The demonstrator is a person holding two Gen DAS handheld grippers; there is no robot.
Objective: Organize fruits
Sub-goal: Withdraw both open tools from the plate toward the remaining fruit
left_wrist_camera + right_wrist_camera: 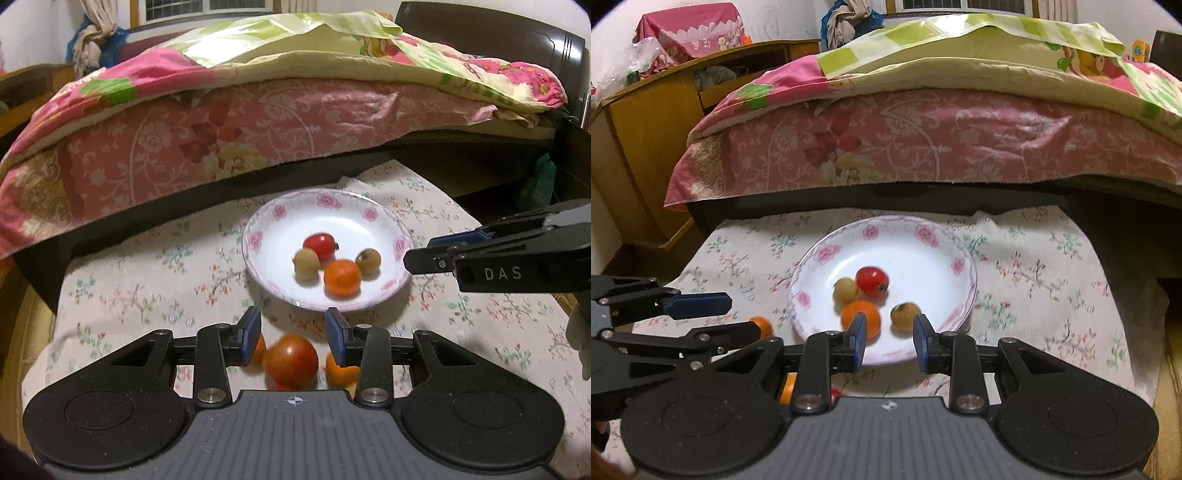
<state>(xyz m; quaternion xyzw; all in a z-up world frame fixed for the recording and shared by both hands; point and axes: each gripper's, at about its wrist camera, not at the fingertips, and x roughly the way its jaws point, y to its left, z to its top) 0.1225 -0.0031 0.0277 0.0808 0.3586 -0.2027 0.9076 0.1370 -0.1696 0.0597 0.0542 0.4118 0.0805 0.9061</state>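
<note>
Floral cloth (147, 280): tomato (290, 360) below left gripper (291, 328)

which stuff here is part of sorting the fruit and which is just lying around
Part of the job:
plate
small red tomato
orange
two brown fruits
large tomato
loose oranges

Lying about:
floral cloth
bed quilt
wooden cabinet
</note>
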